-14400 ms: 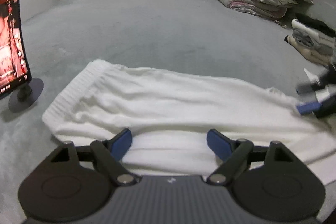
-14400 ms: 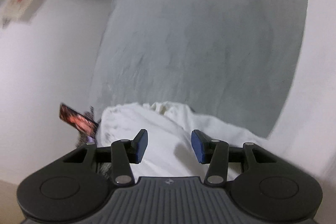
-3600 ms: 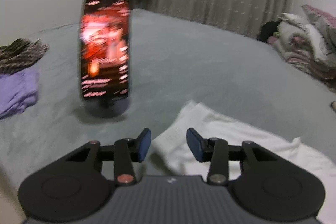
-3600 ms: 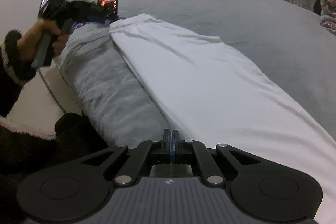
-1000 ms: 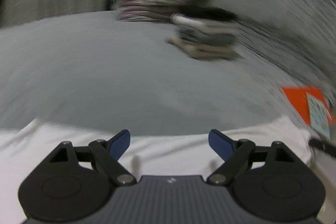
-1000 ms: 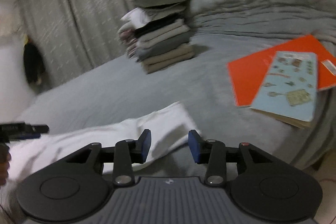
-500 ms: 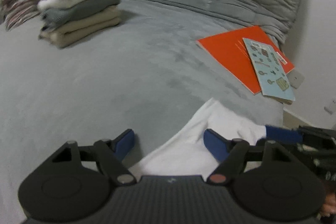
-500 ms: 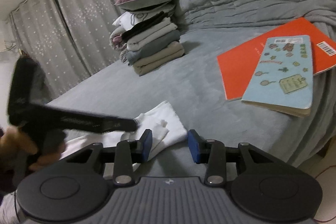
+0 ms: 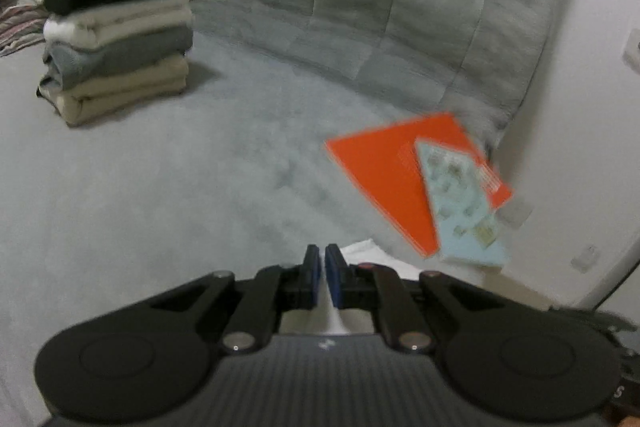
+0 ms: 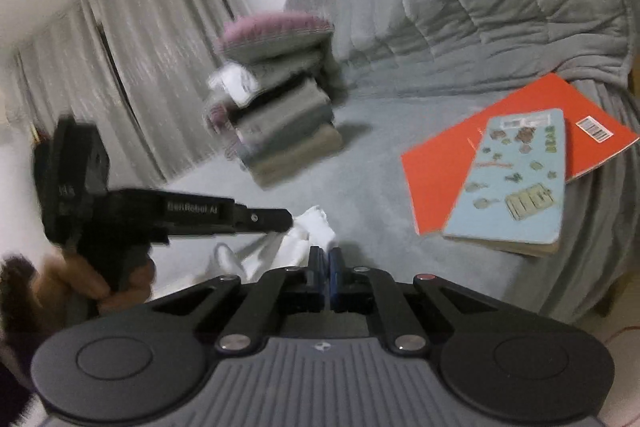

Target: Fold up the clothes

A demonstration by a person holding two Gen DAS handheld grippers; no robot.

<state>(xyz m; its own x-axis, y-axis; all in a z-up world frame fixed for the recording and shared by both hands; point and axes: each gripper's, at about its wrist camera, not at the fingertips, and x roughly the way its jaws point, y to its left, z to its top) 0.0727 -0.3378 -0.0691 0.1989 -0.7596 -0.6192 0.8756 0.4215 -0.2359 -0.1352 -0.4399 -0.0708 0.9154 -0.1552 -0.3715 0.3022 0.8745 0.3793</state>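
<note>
The white garment (image 9: 370, 253) lies on the grey bed, and only its end shows past my fingers. My left gripper (image 9: 322, 259) is shut on that end, with white cloth visible between the blue pads. In the right wrist view the same bunched white end (image 10: 316, 227) rises off the bed. My right gripper (image 10: 325, 254) is shut on the garment just below that bunch. The left gripper (image 10: 286, 219), held by a hand (image 10: 120, 277), pinches the cloth a little to the left of mine. The rest of the garment is hidden behind both grippers.
A stack of folded clothes (image 9: 120, 59) topped by a pillow stands at the far left. An orange book (image 9: 392, 171) under a light blue booklet (image 9: 460, 203) lies near the bed's right edge. A grey quilt (image 9: 380, 7) is bunched behind, and curtains (image 10: 120, 87) hang at the back.
Both grippers stood open over the garment's end half a second ago. Both have now shut on it and the cloth has begun to lift.
</note>
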